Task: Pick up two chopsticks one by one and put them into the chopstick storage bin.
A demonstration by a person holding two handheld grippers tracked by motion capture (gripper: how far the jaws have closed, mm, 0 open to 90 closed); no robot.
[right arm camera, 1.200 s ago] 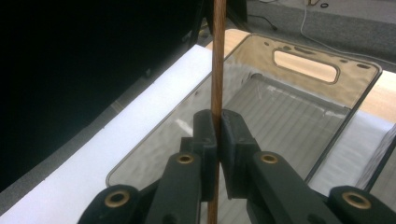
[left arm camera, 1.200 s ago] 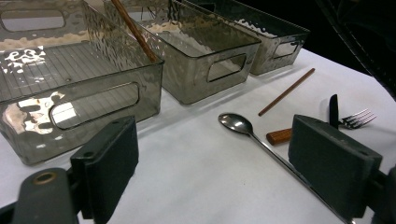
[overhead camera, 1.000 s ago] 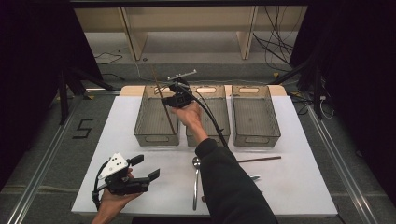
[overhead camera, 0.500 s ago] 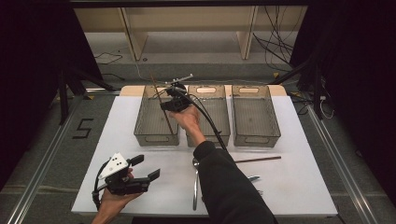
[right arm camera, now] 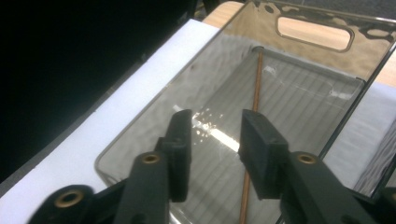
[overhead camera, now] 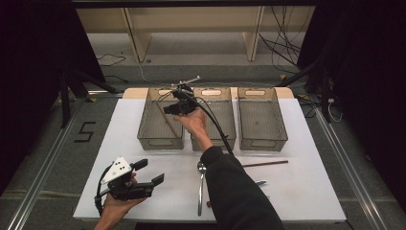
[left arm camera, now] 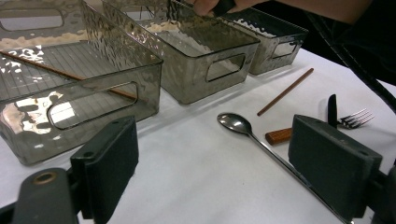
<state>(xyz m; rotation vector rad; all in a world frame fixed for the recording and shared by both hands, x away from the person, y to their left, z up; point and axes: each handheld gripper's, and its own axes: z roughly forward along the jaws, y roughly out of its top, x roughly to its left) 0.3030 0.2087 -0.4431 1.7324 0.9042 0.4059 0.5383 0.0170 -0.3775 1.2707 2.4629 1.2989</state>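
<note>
Since a second ago we see the right claw [overhead camera: 168,109] shifted left over the far-left bin [overhead camera: 143,129], jaws parted, empty. One chopstick [right arm camera: 250,140] lies inside. Left claw [overhead camera: 148,173] rests open, near left of the surface [overhead camera: 306,191].

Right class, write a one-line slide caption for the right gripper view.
Right gripper, jaws open and empty, above the left bin, where one brown chopstick lies on the ribbed floor.

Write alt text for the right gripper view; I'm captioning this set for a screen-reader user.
The right gripper, its two black jaws apart with nothing between them, hangs over a clear grey bin on a white table. A single brown chopstick lies lengthwise on the bin's ribbed floor.
</note>
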